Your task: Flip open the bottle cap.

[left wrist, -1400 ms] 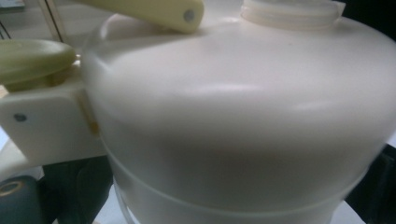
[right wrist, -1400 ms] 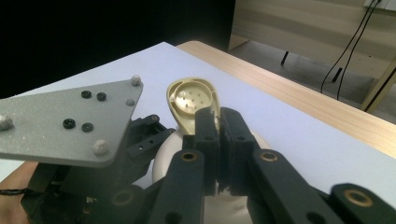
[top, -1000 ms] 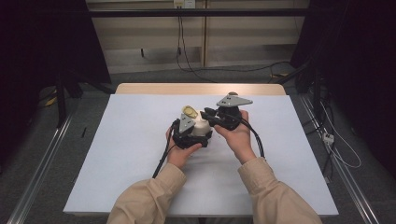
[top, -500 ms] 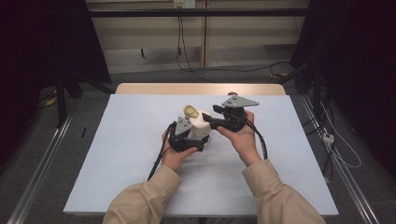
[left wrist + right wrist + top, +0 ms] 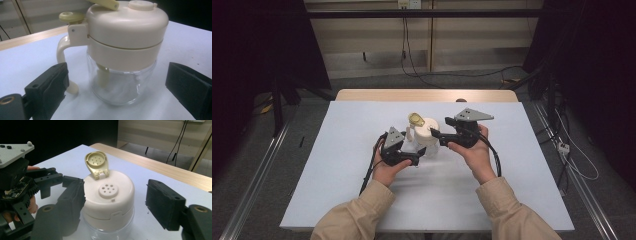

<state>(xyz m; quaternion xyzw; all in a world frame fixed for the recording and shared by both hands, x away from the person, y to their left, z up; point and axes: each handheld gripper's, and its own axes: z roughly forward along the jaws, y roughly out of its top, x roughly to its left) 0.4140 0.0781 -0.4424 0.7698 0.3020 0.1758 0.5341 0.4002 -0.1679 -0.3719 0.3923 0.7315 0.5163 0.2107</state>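
Note:
A glass jar [image 5: 428,148] with a cream plastic lid [image 5: 110,195], a side handle [image 5: 61,50] and a raised yellowish flip cap [image 5: 96,163] stands upright mid-table. My right gripper [image 5: 435,135] reaches in from the right at lid height. Its jaws have just been opening and now stand apart with the lid between them, the right pad [image 5: 162,205] well off it. My left gripper [image 5: 416,159] sits low at the jar's near left. Its jaws are wide, with the glass body [image 5: 120,85] between them and untouched.
A white cover [image 5: 337,165] lies over the table, and a wooden strip [image 5: 427,95] shows at its far edge. Cables [image 5: 452,75] run over the floor behind. Metal rails [image 5: 257,180] flank the table on both sides, with dark curtains beyond.
My left gripper has slid left and back toward the person, away from the jar. The right hand has stayed at the lid.

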